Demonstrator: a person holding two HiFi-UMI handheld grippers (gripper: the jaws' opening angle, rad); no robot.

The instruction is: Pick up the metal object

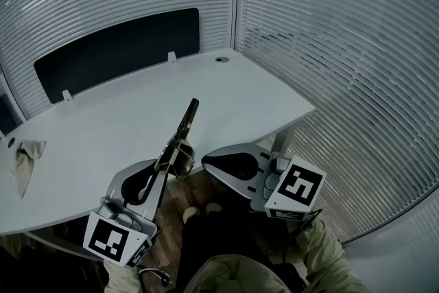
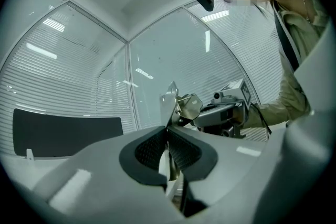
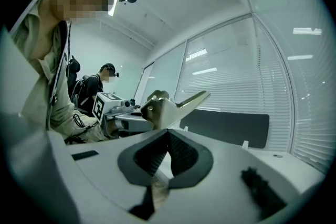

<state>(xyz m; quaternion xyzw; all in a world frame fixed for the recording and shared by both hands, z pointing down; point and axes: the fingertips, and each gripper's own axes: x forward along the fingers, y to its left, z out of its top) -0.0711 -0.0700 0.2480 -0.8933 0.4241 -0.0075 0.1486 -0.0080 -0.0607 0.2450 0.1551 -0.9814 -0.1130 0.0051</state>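
Observation:
The metal object (image 1: pixel 182 135) is a long hinged bar with a spring-like middle. It is held up off the white table (image 1: pixel 123 120) and slants toward the far side. My left gripper (image 1: pixel 159 168) is shut on its lower end. In the left gripper view the metal object (image 2: pixel 172 99) rises straight out of the closed left gripper (image 2: pixel 168 132). My right gripper (image 1: pixel 206 160) sits just right of the object with its pads together. In the right gripper view the metal object (image 3: pixel 170 107) shows just past the right gripper (image 3: pixel 168 134), with nothing between the pads.
A crumpled cloth (image 1: pixel 24 162) lies at the table's left edge. A black panel (image 1: pixel 116 51) stands along the back, with a cable hole (image 1: pixel 221 60) near the far corner. Window blinds (image 1: pixel 343 65) wall the room. A seated person (image 3: pixel 100 84) is behind.

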